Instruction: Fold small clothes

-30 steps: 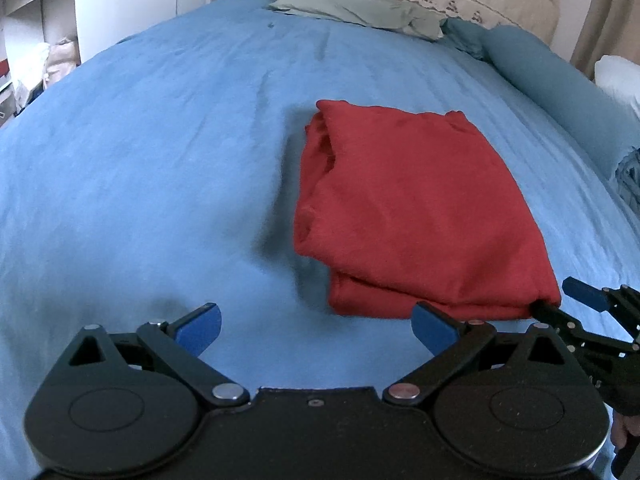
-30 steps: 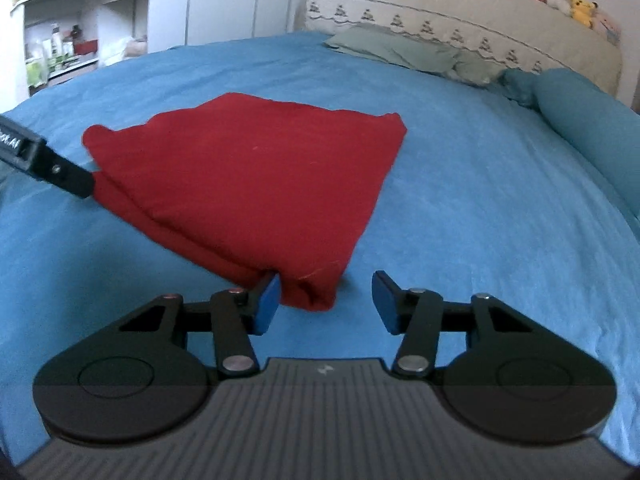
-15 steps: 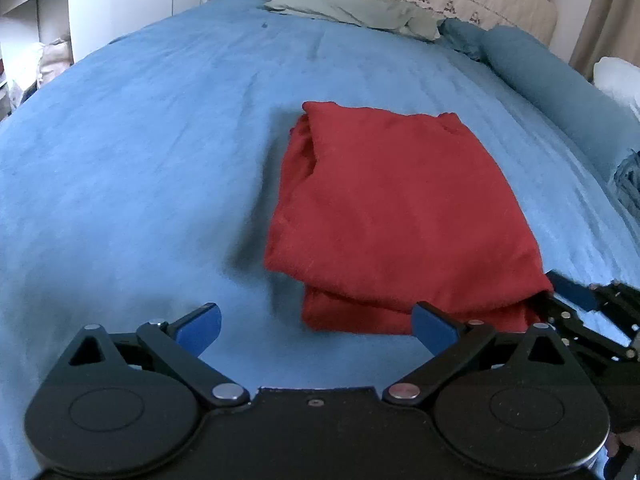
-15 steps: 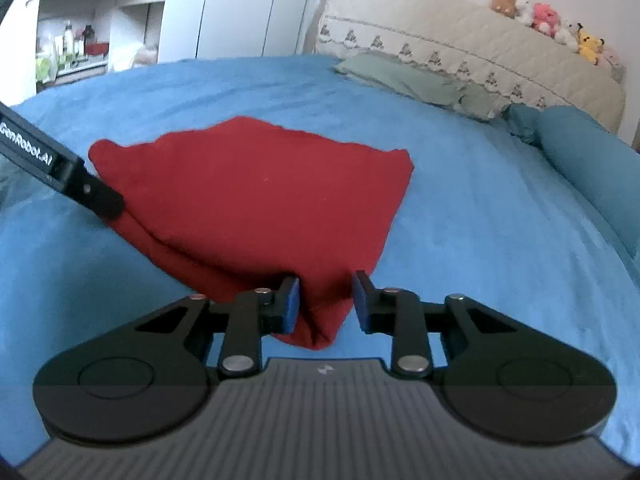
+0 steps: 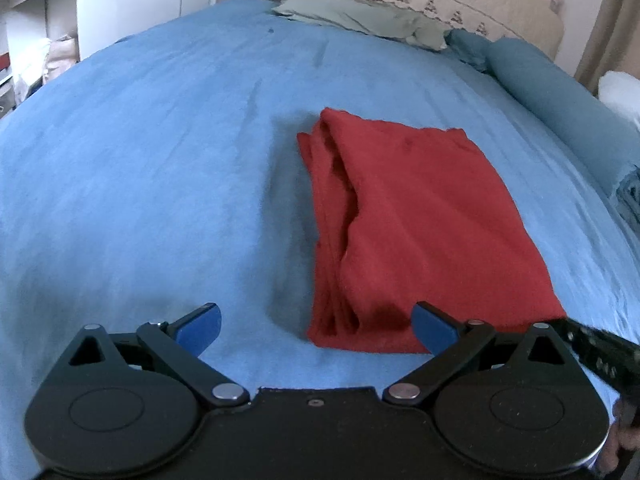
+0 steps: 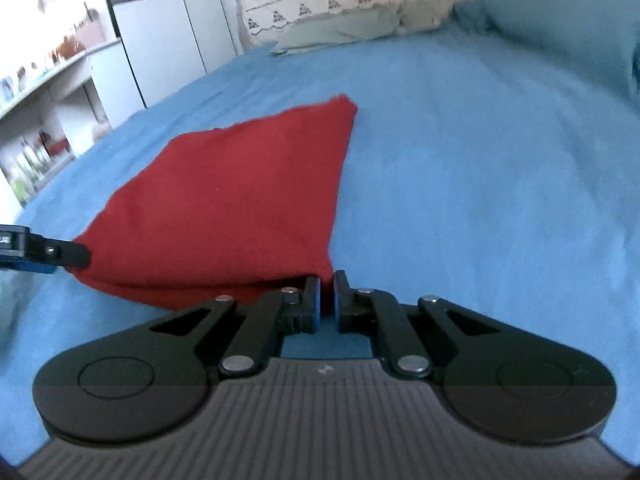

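The right claw (image 6: 327, 294) is clenched on the near right corner of the red garment (image 6: 240, 204), a sliver of red cloth pinched between its blue pads. The left claw (image 5: 316, 330) stands spread wide and holds nothing; its right finger sits at the garment's near edge, its left finger over bare bed (image 5: 140, 160).

The garment lies folded in a stack of several layers on the blue bed, its open, loose edges bunched along its left side and its right side smooth. Beyond the garment, at the head of the bed, lie a grey-green pillow (image 5: 360, 20) and a blue bolster (image 5: 560, 96).

It looks like soft, light knit: it will sag and drape when lifted and will not hold a shape, so one corner alone would let the layers slide apart. The sound hold, I judge, is both near corners together, each claw biting through every layer, with the left claw taking the near left corner where the loose edges gather.
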Demonstrator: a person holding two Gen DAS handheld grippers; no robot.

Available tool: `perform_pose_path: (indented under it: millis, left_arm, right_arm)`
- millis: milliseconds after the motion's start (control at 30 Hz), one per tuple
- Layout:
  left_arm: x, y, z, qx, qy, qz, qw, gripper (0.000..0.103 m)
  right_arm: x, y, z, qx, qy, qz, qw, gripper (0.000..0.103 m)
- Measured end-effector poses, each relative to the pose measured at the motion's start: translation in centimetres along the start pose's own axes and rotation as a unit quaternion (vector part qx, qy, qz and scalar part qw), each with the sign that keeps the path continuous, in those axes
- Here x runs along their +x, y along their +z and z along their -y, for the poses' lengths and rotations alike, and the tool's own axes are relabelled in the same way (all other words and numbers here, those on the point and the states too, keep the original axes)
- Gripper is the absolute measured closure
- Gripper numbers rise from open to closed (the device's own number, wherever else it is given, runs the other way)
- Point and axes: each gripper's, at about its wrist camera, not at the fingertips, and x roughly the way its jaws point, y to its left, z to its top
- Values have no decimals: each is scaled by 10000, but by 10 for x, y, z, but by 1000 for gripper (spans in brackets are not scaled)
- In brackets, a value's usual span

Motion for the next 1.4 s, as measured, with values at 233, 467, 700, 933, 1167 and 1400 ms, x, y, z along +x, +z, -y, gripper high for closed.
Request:
perform_pose_path:
  millis: [233, 467, 700, 933, 1167, 1400]
  left_arm:
    - [22, -1, -2, 129, 458, -161, 9987, 2]
    - [29, -6, 3, 402, 684, -166, 9967, 1]
    - [20, 1, 2, 409, 690, -231, 9965, 2]
    - [-3, 57, 12, 473, -23, 54, 9989, 0]
    - [66, 98, -2, -299, -596, -813, 9945, 0]
    - [100, 99, -7, -497, -751, -1082, 9900, 14]
  right_arm:
    - [-36, 0, -10, -470, 193, 621, 9968, 19]
    - [-7, 12, -3, -177, 30, 359, 9992, 20]
    - [-5, 15, 7, -674, -142, -149, 9975, 20]
    - [-33, 74, 15, -445, 247, -221, 9985, 0]
    - [40, 136, 25, 574, 561, -1361, 9874, 0]
    - [91, 131, 31, 1087, 862, -1831, 9733, 8]
